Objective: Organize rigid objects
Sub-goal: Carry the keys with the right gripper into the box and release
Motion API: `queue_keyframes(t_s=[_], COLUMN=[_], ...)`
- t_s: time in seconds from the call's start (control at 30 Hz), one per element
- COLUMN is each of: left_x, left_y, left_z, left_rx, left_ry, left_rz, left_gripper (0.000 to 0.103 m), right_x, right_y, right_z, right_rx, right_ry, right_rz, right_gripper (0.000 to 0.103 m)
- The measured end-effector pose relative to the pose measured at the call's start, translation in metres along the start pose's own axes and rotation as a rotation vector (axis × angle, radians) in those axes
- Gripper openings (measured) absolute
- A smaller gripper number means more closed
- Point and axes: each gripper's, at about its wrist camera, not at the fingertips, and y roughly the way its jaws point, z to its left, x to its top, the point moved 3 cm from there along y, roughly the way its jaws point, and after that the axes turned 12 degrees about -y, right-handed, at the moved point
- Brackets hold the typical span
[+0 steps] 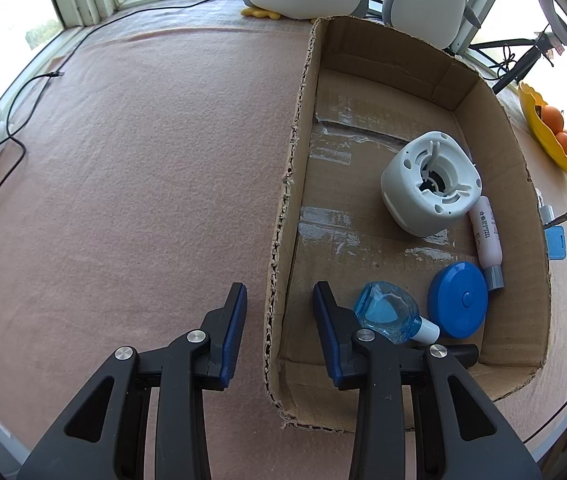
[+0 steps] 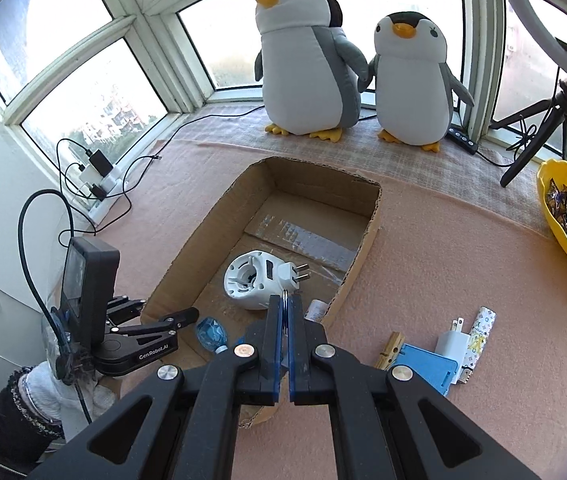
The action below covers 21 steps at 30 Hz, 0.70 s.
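1. My right gripper is pinched shut above the box's near end. I can't tell whether anything thin sits between its tips.
2. My left gripper stands apart, straddling the cardboard box wall with a gap on each side of it.
3. Just right of the box, on the pink cloth, lie a clothespin, a blue case, a white charger and a patterned stick.
4. I judge the charger to be light, hard and smooth. I'd grip it across its flat sides, clear of the prongs.
5. Inside the box are a blue bottle, a blue lid, a white tube and a white plug-in unit.
6. The far half of the box is bare.
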Motion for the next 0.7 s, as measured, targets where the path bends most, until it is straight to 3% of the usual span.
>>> queue_keyframes(t_s=[0.33, 0.7], left_x=[-0.001, -0.001], left_y=[0.0, 0.0], left_z=[-0.001, -0.003], left_rx=[0.003, 0.006], left_ry=[0.001, 0.004], left_rz=[-0.003, -0.006], left_gripper=[0.035, 0.035], right_x=[-0.021, -0.034], right_y=[0.017, 0.026], right_z=[0.041, 0.056], right_rx=[-0.019, -0.035], right_ry=[-0.089, -0.104], right_rz=[0.039, 0.059], right_gripper=[0.002, 0.002])
